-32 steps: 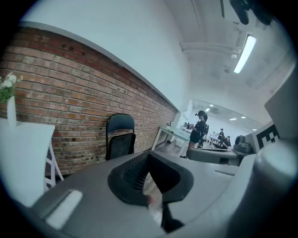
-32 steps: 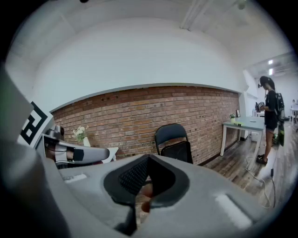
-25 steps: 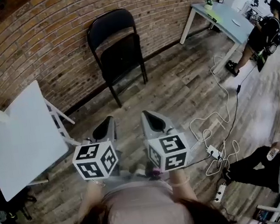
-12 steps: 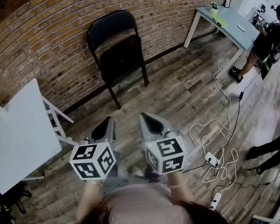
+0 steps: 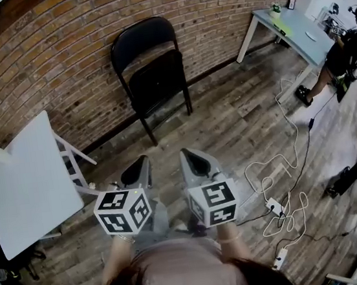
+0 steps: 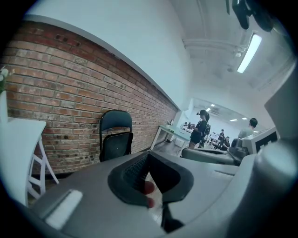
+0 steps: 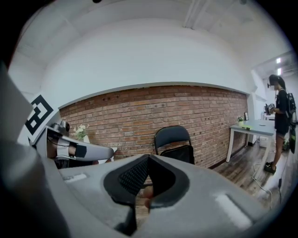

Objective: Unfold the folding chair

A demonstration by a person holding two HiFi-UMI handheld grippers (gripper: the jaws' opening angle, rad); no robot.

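Two closed, empty tools, the left hand-held gripper and right hand-held gripper, point side by side at the chair, folded upright against the wall at the floor's far edge, well ahead, equally near both.

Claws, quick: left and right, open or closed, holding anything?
Left claw: closed, holding nothing.
Right claw: closed, holding nothing.

Bare wooden floor lay open in front of the folding chair, which stood close against the brick wall. A white table crowded the left side. A tangle of cables cluttered the floor on the right.
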